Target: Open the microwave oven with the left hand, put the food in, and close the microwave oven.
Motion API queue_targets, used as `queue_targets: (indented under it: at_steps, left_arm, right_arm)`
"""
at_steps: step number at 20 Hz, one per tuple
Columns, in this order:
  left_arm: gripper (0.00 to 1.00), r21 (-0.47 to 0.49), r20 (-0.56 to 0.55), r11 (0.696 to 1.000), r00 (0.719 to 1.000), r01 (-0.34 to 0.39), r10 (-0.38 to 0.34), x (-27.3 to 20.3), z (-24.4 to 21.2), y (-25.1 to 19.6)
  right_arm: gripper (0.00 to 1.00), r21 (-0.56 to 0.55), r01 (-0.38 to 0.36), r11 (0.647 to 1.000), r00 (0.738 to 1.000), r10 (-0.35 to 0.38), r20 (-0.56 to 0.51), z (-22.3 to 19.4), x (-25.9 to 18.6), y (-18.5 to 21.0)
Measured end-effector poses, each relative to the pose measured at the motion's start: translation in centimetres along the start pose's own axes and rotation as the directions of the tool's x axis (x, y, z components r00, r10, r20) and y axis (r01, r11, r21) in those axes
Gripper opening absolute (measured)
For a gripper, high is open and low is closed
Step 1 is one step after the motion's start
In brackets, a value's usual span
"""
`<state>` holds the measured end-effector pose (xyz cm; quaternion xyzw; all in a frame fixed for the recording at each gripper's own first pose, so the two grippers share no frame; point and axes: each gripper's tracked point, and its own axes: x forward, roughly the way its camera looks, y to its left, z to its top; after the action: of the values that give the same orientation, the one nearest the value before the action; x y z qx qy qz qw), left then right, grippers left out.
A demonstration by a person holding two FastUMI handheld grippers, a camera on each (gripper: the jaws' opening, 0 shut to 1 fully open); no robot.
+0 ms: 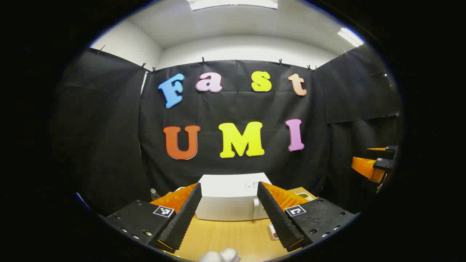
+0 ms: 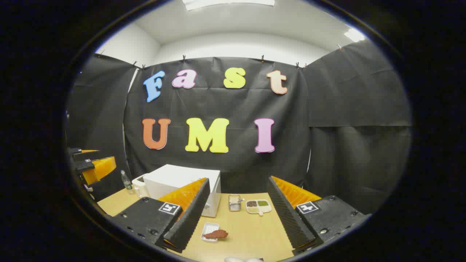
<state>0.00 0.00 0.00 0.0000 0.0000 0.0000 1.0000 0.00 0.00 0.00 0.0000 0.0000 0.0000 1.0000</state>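
Note:
A white microwave oven (image 1: 229,198) stands at the back of the wooden table (image 1: 225,238), door closed. From the right gripper view the microwave (image 2: 182,185) sits left of centre. A small white tray holding a reddish-brown piece of food (image 2: 215,233) lies on the table in front of it. My left gripper (image 1: 229,214) hangs open above the table, in line with the microwave and well short of it. My right gripper (image 2: 237,214) is open too, raised over the table with the food tray between and beyond its fingers. Nothing is held. The right gripper (image 1: 375,165) appears at the far right of the left gripper view.
A divided white dish with dark and green fillings (image 2: 258,206) and a small metal container (image 2: 235,202) sit right of the microwave. A small bottle (image 2: 125,180) and a white appliance (image 2: 138,186) stand to its left. The left gripper (image 2: 89,165) shows at the left edge.

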Motion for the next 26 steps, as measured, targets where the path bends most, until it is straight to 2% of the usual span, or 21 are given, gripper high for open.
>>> queue_targets:
  at_steps: [9,14,15,16,20,21,22,26]
  left_arm:
    - [0.95,0.003,-0.012,0.999,0.999,-0.035,0.035,0.8,-0.4,1.4]
    - [0.95,-0.002,-0.027,0.999,0.999,-0.032,0.032,1.7,-1.7,1.1]
    - [0.88,-0.002,-0.033,1.0,0.999,-0.028,0.028,2.1,-2.4,0.8]
    - [0.95,-0.003,-0.037,1.0,0.999,-0.023,0.023,2.5,-3.1,0.4]
    - [0.95,-0.022,-0.035,1.0,0.999,-0.012,0.011,4.8,-6.3,-1.3]
    - [0.95,-0.026,-0.045,1.0,0.999,-0.01,0.009,5.5,-7.4,-1.8]
    - [0.95,-0.032,-0.053,0.999,0.999,-0.005,0.004,6.2,-8.6,-2.4]
    - [0.95,-0.025,-0.054,0.999,0.998,0.021,-0.023,9.8,-13.7,-5.2]
  right_arm:
    - [0.91,-0.006,0.013,1.0,1.0,-0.013,0.016,0.5,0.5,-0.4]
    - [0.91,-0.003,0.01,1.0,1.0,-0.01,0.012,0.3,0.9,-0.4]
    - [0.91,-0.004,0.006,1.0,1.0,-0.006,0.012,0.3,1.0,-0.5]
    - [0.91,-0.007,0.0,1.0,1.0,0.0,0.012,0.4,1.2,-0.6]
    - [0.91,-0.009,0.004,1.0,1.0,-0.003,0.018,1.0,1.9,-1.8]
    - [1.0,-0.009,0.005,1.0,1.0,-0.004,0.02,1.2,2.3,-2.0]
    - [0.91,-0.009,0.006,1.0,1.0,-0.006,0.022,1.4,2.5,-2.4]
    - [0.91,-0.019,0.001,1.0,1.0,-0.001,0.011,1.5,3.3,-3.5]
